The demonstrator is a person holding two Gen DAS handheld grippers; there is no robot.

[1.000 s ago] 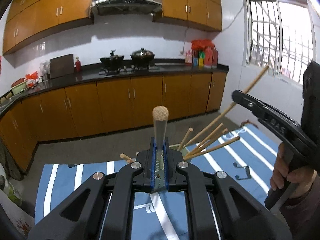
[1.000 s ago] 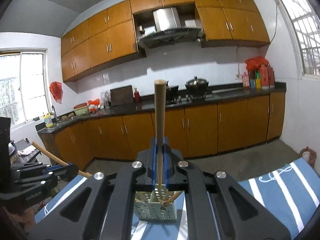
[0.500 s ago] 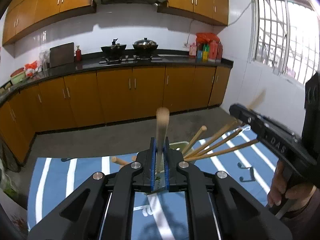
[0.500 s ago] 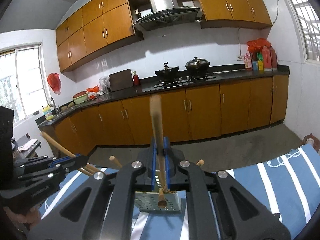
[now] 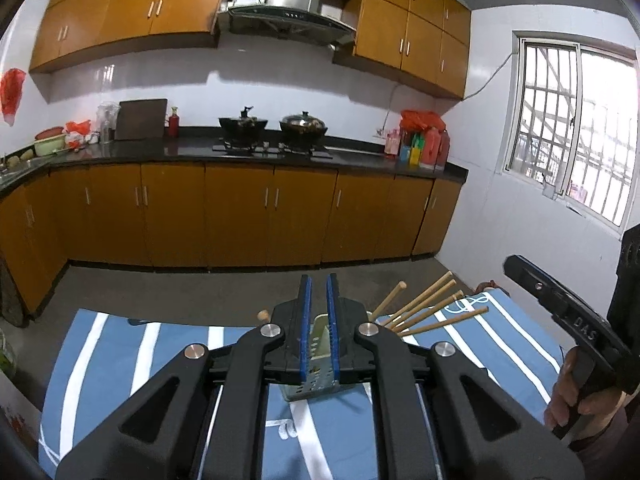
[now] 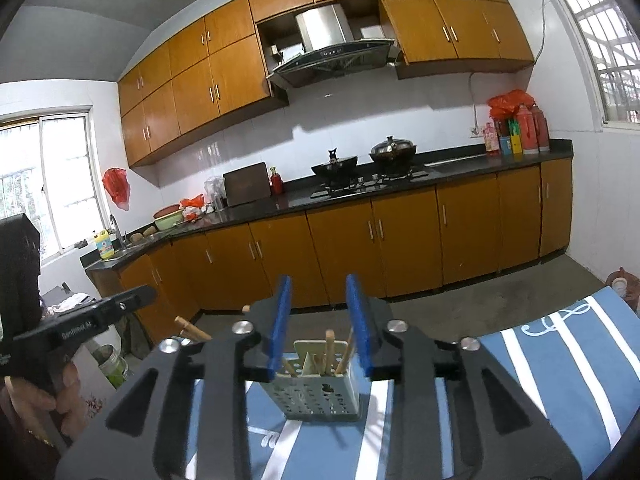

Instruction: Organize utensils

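A pale green perforated utensil holder [image 6: 320,394] stands on the blue striped cloth [image 6: 560,360], with several wooden-handled utensils [image 5: 430,308] leaning in it. My right gripper [image 6: 320,312] is open and empty just above and behind the holder. My left gripper [image 5: 316,308] is slightly open and empty, with the holder [image 5: 316,376] seen between its blue pads. The right gripper's body [image 5: 568,316] shows at the right of the left wrist view.
The cloth-covered table [image 5: 120,344] ends at a concrete floor. Orange base cabinets [image 5: 240,212] and a black counter with two woks [image 5: 272,124] line the far wall. A window [image 5: 576,132] is on the right.
Both grippers held wooden utensils upright over the holder, lowered them in, then opened. The utensils now rest in the holder, and both grippers have lifted back.
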